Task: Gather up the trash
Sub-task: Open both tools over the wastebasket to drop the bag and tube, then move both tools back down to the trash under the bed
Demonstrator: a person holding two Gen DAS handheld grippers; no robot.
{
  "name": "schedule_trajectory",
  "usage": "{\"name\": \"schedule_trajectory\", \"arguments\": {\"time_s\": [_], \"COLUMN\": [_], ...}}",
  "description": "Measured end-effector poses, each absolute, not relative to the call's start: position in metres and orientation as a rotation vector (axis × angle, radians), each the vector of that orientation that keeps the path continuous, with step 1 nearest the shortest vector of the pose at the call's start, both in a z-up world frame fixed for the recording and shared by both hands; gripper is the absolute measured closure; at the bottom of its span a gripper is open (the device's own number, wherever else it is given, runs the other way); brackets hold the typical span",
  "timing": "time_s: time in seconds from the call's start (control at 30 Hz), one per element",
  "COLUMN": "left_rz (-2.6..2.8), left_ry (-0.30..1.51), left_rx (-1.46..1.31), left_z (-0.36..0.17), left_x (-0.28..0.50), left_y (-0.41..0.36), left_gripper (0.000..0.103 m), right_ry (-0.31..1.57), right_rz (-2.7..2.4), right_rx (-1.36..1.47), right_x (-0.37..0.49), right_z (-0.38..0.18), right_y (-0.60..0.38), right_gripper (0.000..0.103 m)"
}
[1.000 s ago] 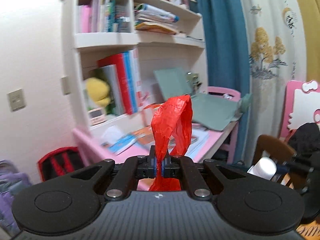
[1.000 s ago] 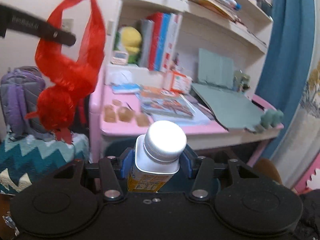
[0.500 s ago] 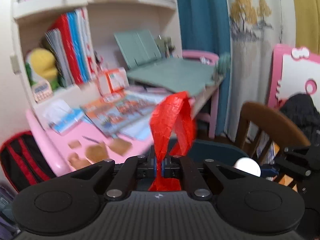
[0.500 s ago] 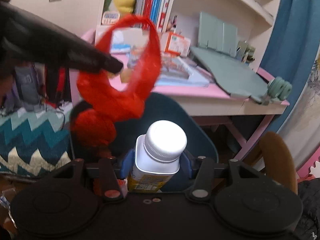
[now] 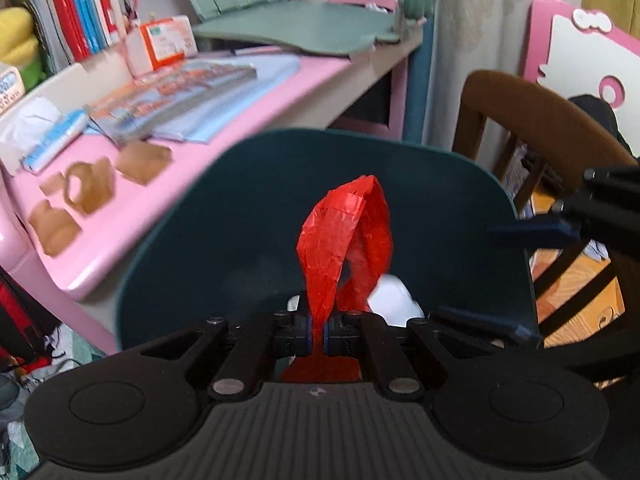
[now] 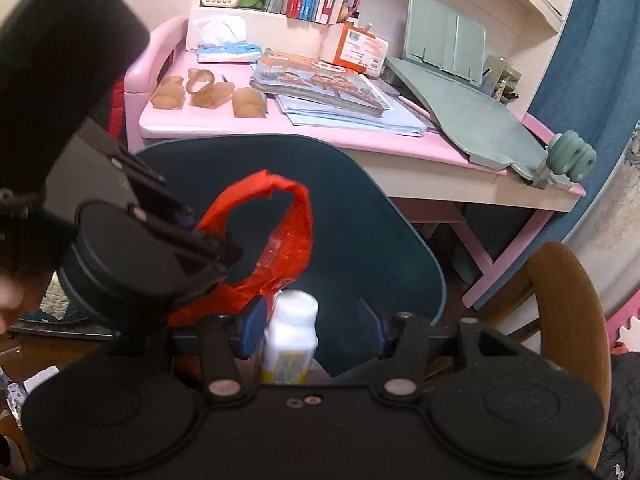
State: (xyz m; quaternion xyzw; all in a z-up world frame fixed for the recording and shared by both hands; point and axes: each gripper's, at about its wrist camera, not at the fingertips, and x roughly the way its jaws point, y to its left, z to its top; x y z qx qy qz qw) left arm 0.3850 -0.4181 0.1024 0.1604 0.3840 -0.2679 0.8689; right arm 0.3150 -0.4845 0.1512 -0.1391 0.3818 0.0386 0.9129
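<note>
My left gripper (image 5: pixel 318 330) is shut on a handle of the red plastic bag (image 5: pixel 344 240) and holds it up over a dark teal chair. In the right wrist view the bag (image 6: pixel 280 240) hangs open just left of my right gripper (image 6: pixel 314 330). The right gripper is open. A white-capped bottle with a yellow label (image 6: pixel 290 340) sits loose between its fingers, close to the left one, at the bag's mouth. The bottle's white cap (image 5: pixel 394 300) shows behind the bag in the left wrist view.
The teal chair back (image 6: pixel 360 216) stands before a pink desk (image 6: pixel 400 140) with books, a tissue pack and several brown paper scraps (image 6: pixel 208 92). A brown wooden chair (image 6: pixel 568 312) is at the right. Shelves with books rise behind the desk.
Both grippers have dropped down toward the teal chair. The right gripper has opened and let go of the bottle, which now sits lower beside the bag.
</note>
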Motion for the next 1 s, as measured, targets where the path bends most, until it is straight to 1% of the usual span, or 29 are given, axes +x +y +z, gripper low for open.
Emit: {"name": "schedule_trajectory", "arguments": {"time_s": [0.07, 0.13, 0.17, 0.23, 0.27, 0.3, 0.33, 0.63, 1.0], "left_rz": [-0.567, -0.563, -0.563, -0.564, -0.564, -0.562, -0.561, -0.565, -0.522], "left_ry": [0.829, 0.837, 0.833, 0.826, 0.822, 0.814, 0.805, 0.767, 0.72], "left_rx": [0.323, 0.31, 0.308, 0.292, 0.282, 0.273, 0.267, 0.247, 0.229], "left_z": [0.099, 0.099, 0.099, 0.101, 0.103, 0.105, 0.108, 0.138, 0.169], "left_x": [0.386, 0.384, 0.382, 0.379, 0.378, 0.376, 0.375, 0.344, 0.283], "left_y": [-0.418, -0.416, -0.414, -0.41, -0.407, -0.404, -0.402, -0.366, -0.304], "left_gripper": [0.093, 0.082, 0.079, 0.063, 0.057, 0.048, 0.043, 0.043, 0.043], "right_ry": [0.783, 0.779, 0.775, 0.764, 0.759, 0.752, 0.746, 0.715, 0.666], "right_rz": [0.075, 0.071, 0.069, 0.07, 0.071, 0.071, 0.071, 0.109, 0.217], "right_rx": [-0.309, -0.323, -0.328, -0.332, -0.331, -0.327, -0.324, -0.316, -0.333], "right_x": [0.313, 0.31, 0.308, 0.304, 0.302, 0.299, 0.296, 0.266, 0.223], "right_z": [0.151, 0.153, 0.154, 0.159, 0.161, 0.164, 0.167, 0.19, 0.214], "right_y": [-0.484, -0.484, -0.484, -0.483, -0.484, -0.484, -0.483, -0.466, -0.409], "right_gripper": [0.053, 0.053, 0.053, 0.052, 0.052, 0.052, 0.052, 0.052, 0.052]}}
